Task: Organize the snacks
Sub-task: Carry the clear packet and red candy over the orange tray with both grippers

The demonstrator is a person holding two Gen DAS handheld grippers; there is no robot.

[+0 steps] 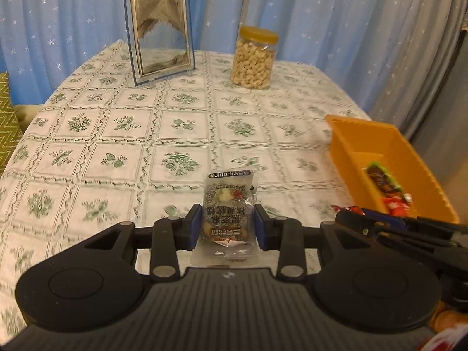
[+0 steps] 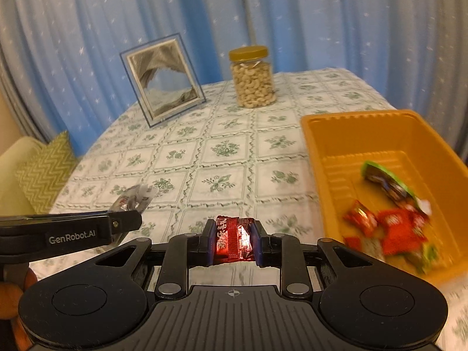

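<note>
Reading "GenRobot.AI", white lettering on left gripper (image 2: 128, 222) side.

A framed sand picture (image 1: 159, 35) stands at eleven o'clock on the bench (image 1: 122, 152); blue starred curtains (image 1: 336, 8) hang behind, a zigzag cushion (image 2: 46, 169) at nine.

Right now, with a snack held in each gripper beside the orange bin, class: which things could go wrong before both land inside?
1. The left gripper holds the clear packet by its lower half only; the crinkly film might slip.
2. The right gripper with its red candy sits close beside the left; they could collide on the way to the bin.
3. A short drop could miss the bin's near rim.
</note>
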